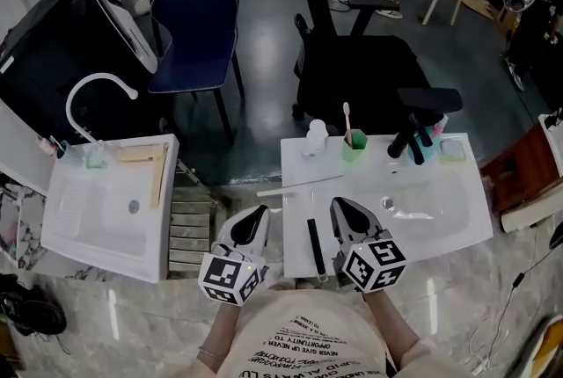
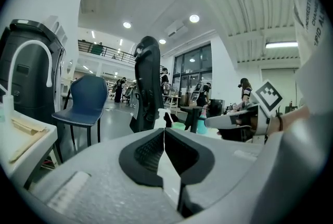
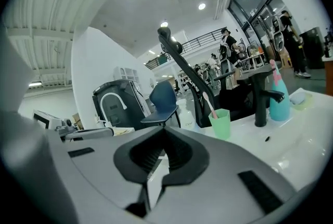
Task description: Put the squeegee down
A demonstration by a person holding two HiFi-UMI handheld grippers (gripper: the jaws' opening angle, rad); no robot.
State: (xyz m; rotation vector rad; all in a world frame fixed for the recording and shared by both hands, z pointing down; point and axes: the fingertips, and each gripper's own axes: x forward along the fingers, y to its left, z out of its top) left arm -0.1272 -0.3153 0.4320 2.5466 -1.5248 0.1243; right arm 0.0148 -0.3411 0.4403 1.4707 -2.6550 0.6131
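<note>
Black-handled squeegee (image 1: 314, 246) with a thin pale blade lies flat on the white washbasin counter (image 1: 440, 231), between the two grippers. Both the grey left gripper (image 1: 257, 214) and the right gripper (image 1: 342, 207) have their jaws pressed together, holding nothing.

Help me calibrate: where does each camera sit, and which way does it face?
Head view: on the head, looking steeply down at the white counter; left gripper, right gripper, shirt show.
Left gripper view: rides the left gripper, facing the blue chair; its shut jaws show.
Right gripper view: rides the right gripper, facing the green cup; shut jaws show.
Shared: all see the blue chair.
</note>
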